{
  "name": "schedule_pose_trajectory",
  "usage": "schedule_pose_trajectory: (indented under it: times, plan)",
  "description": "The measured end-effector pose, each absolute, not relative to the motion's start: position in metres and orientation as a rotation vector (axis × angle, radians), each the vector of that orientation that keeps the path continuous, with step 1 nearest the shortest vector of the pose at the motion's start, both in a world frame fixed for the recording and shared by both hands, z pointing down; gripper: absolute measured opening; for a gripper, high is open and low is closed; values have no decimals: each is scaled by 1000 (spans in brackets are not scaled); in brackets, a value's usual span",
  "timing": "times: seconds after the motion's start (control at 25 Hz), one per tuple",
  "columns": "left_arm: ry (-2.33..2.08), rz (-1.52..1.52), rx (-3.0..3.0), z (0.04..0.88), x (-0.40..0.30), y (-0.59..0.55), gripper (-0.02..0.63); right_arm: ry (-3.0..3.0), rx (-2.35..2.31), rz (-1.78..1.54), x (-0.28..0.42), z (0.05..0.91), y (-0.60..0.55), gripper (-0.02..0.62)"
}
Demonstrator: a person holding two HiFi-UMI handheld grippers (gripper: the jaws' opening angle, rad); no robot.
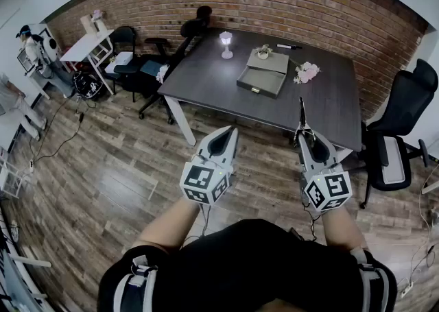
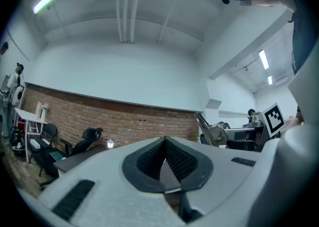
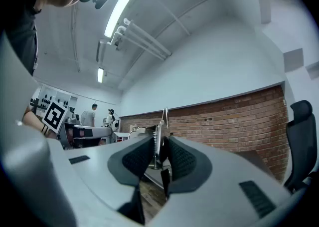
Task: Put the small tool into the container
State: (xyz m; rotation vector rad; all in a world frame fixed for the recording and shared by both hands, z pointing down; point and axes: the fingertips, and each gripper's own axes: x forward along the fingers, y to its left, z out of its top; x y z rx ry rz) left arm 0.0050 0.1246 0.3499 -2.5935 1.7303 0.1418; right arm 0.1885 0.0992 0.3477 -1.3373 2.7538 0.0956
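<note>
One small tool (image 1: pixel 301 113), likely light, stiff, slippery metal, is clenched low in the right claw (image 1: pixel 304 136). Left claw (image 1: pixel 228 132) is closed and empty. Container (image 1: pixel 255 87) lies at twelve o'clock.

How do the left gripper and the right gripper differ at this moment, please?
The right gripper is shut on the small tool, a thin metal piece sticking out past its tips; the left gripper holds nothing. The tool keeps the right gripper's jaws slightly apart, while the left gripper's jaws meet. Both hover over the floor, short of the table, pointing toward it.
</note>
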Motion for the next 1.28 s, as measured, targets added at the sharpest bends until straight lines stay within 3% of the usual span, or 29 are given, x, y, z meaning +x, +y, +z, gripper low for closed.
schedule_pose_trajectory:
  times: [1.28]
  plan:
    - [1717, 173, -2603, 345, 15, 133, 9, 2739, -1293, 61, 197, 342, 116, 89]
